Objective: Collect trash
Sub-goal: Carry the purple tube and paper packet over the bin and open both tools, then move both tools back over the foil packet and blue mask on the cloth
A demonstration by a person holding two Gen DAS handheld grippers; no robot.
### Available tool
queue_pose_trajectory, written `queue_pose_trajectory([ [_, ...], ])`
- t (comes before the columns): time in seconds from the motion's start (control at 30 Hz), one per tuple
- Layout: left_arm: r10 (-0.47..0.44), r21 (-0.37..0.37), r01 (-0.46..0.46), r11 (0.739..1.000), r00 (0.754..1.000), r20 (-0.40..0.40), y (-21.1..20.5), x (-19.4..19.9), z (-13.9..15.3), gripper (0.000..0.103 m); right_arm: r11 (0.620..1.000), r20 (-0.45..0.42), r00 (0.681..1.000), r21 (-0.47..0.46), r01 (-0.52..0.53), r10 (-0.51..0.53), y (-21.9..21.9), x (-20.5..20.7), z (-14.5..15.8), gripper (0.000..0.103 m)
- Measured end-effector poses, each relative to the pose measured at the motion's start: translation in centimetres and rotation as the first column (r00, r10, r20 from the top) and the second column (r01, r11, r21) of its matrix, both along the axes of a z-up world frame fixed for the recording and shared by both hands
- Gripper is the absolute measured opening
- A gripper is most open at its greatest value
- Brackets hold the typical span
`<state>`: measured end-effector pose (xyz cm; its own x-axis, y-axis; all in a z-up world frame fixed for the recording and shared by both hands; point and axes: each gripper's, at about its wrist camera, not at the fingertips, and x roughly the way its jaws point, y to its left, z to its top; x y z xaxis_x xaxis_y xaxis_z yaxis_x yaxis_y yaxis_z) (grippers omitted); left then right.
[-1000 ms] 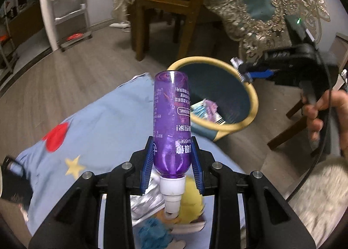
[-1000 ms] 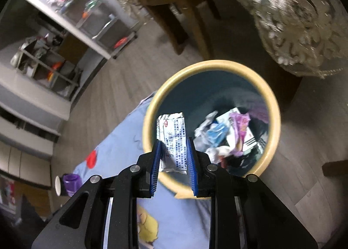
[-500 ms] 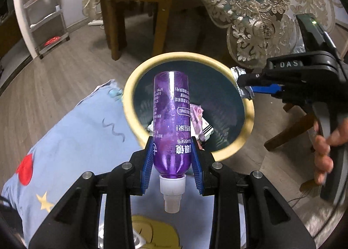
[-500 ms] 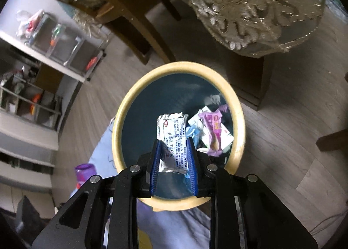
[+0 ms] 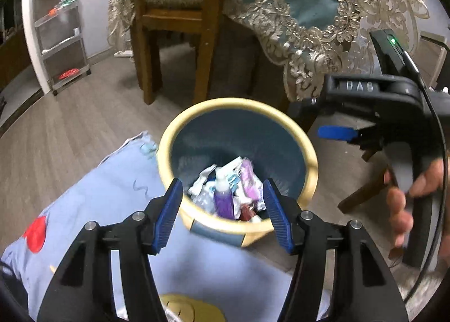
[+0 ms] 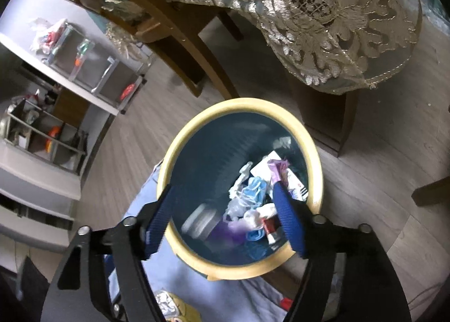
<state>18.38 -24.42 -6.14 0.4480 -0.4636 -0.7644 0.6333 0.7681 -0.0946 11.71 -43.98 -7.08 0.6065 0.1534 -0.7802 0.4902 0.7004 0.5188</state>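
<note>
Dropped purple bottle (image 5: 223, 198) lies in the bin (image 5: 308, 153); both grippers are opening, empty; only the left view shows a hand (image 5: 407, 201).

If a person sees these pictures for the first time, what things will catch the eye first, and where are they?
The yellow-rimmed bin stands on the floor at the centre, with a purple bottle lying among wrappers inside. Both the left gripper and the right gripper hang above it, jaws opening and nothing between them. A lace-edged tablecloth hangs behind the bin.
</note>
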Motion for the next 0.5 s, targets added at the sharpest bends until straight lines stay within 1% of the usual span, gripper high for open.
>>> queue_pose_trajectory([
  [0.1,0.029,-0.005,-0.029,1.000,1.000,-0.010,2.1,-0.8,0.4,0.061,1.000,-0.005,1.000,-0.017,-0.019,0.019,0.6,0.4,0.3,0.079],
  [0.27,0.086,0.010,-0.086,0.996,0.996,0.007,6.6,-2.8,1.4,0.067,0.994,-0.003,0.997,-0.076,-0.083,0.083,2.8,0.2,1.6,0.087],
  [0.4,0.120,0.053,-0.121,0.991,0.993,0.020,10.1,-4.8,1.6,0.071,0.983,0.007,0.987,-0.099,-0.156,0.158,5.7,0.1,2.7,0.090],
  [0.5,0.147,0.093,-0.150,0.984,0.989,0.032,12.7,-6.5,1.5,0.071,0.969,0.016,0.978,-0.139,-0.206,0.210,8.0,0.0,3.8,0.092],
])
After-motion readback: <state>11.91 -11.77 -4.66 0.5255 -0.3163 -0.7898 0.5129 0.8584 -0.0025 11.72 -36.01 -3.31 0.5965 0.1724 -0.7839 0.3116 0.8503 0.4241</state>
